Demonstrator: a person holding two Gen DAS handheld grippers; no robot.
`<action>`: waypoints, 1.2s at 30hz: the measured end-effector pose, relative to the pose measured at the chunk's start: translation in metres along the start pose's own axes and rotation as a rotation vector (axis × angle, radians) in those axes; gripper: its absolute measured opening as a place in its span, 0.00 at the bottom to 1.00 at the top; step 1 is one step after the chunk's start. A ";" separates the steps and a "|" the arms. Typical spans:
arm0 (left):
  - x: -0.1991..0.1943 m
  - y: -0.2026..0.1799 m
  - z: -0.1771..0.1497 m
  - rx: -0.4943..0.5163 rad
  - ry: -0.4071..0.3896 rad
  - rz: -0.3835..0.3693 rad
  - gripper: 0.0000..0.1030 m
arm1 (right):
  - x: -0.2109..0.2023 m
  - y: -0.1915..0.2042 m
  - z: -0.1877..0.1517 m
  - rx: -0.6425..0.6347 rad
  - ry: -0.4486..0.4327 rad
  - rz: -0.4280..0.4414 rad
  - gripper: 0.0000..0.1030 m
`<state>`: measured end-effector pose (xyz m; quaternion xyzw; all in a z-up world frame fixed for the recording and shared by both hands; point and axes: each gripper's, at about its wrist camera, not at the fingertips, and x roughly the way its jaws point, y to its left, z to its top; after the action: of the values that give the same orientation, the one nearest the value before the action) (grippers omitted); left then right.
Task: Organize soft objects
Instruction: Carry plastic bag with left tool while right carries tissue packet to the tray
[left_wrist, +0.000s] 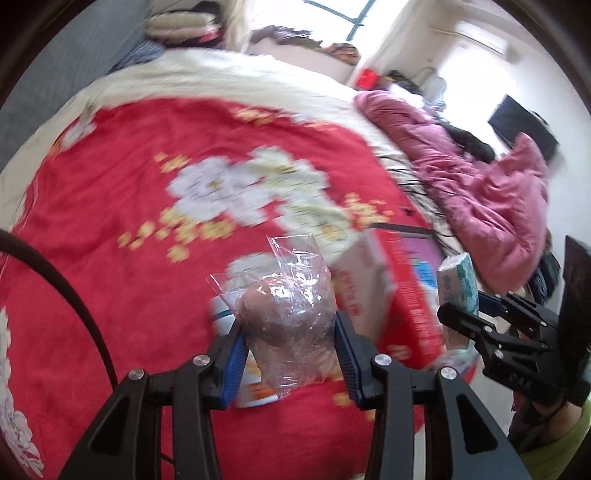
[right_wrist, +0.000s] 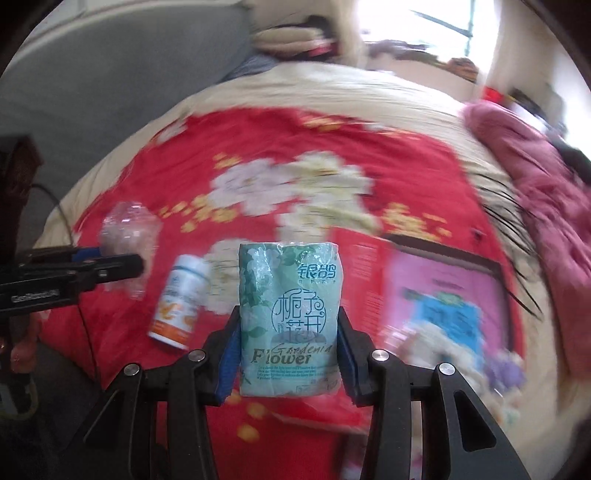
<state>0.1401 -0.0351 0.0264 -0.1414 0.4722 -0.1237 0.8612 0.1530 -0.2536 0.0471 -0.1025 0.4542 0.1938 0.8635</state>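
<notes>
Two tongs are mine here, and each one pinches something soft above a bed.

Through my left wrist camera, my left gripper (left_wrist: 290, 354) has its blue pads pressed against the sides of a clear plastic bag (left_wrist: 291, 295) with a brown bun inside; the bag stands upright between the pads, its crinkled top rising toward 12 o'clock. Beneath it spreads a red blanket (left_wrist: 147, 184) with white and yellow flowers, edged in cream. A white bottle (left_wrist: 255, 391) with an orange label lies on the blanket right under the bag. At 3 o'clock from the bag sits a red cardboard box (left_wrist: 410, 295), and beyond it my right gripper (left_wrist: 476, 325) is clamped on a green tissue pack (left_wrist: 458, 280). A pink quilt (left_wrist: 480, 177) is heaped at 2 o'clock along the bed's edge. A bright window at 12 o'clock washes out the far wall, and a grey headboard (left_wrist: 66, 66) fills 10 o'clock. A dark cable curves through 8 o'clock.

Through my right wrist camera, my right gripper (right_wrist: 288, 350) squeezes the green tissue pack (right_wrist: 290, 314), printed "Gardenia Flower", upright between the pads. The white bottle (right_wrist: 181, 299) lies tilted at 9 o'clock from it on the red blanket (right_wrist: 332, 140). Farther at 9 o'clock my left gripper (right_wrist: 110, 266) holds the clear plastic bag (right_wrist: 129, 229). The red cardboard box (right_wrist: 443, 302) lies open at 3 o'clock, its contents blurred. The pink quilt (right_wrist: 546, 192) lies at 2 o'clock, the grey headboard (right_wrist: 110, 74) at 11.
</notes>
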 end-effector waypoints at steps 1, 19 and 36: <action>-0.001 -0.012 0.001 0.021 -0.002 -0.013 0.43 | -0.012 -0.017 -0.006 0.036 -0.009 -0.023 0.45; 0.065 -0.190 -0.006 0.313 0.093 -0.062 0.43 | -0.082 -0.153 -0.095 0.291 -0.049 -0.147 0.45; 0.114 -0.278 -0.044 0.453 0.207 -0.136 0.44 | -0.057 -0.201 -0.140 0.376 0.043 -0.141 0.45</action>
<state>0.1402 -0.3382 0.0156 0.0370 0.5077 -0.2976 0.8076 0.1055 -0.4987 0.0150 0.0251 0.4922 0.0423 0.8691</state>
